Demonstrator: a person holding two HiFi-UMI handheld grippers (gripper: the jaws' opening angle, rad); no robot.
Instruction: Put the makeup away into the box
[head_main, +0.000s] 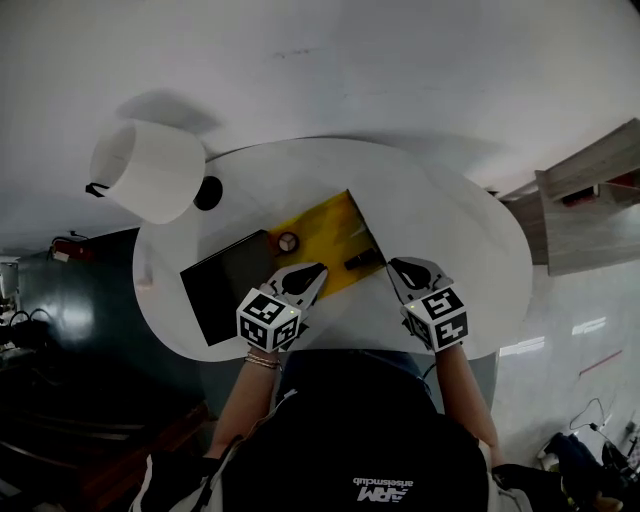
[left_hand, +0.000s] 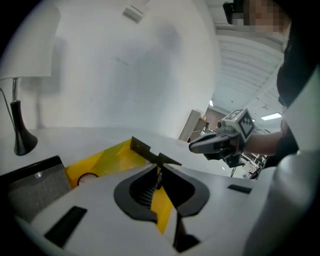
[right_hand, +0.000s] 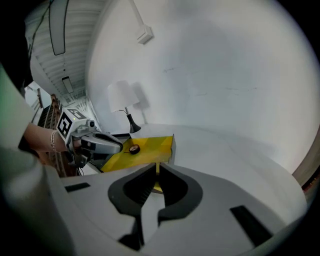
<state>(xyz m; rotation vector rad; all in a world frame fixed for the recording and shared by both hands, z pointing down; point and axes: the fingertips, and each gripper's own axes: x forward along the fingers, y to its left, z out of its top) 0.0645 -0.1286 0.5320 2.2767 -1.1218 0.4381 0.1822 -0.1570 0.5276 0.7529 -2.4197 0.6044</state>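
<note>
Surface: white table (head_main: 450, 230), yellow box (head_main: 325, 235) open for loading
Makeup: round compact (head_main: 288, 241) inside box
Left gripper (head_main: 316, 272): pinched together, empty, over box edge
Right gripper (head_main: 396, 266): clamped tight, empty, probably just parked nearby

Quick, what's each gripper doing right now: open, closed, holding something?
Left gripper: jaws nearly together; a dark piece sits at the tips, grip cannot be told.
Right gripper: closed, holding nothing.
</note>
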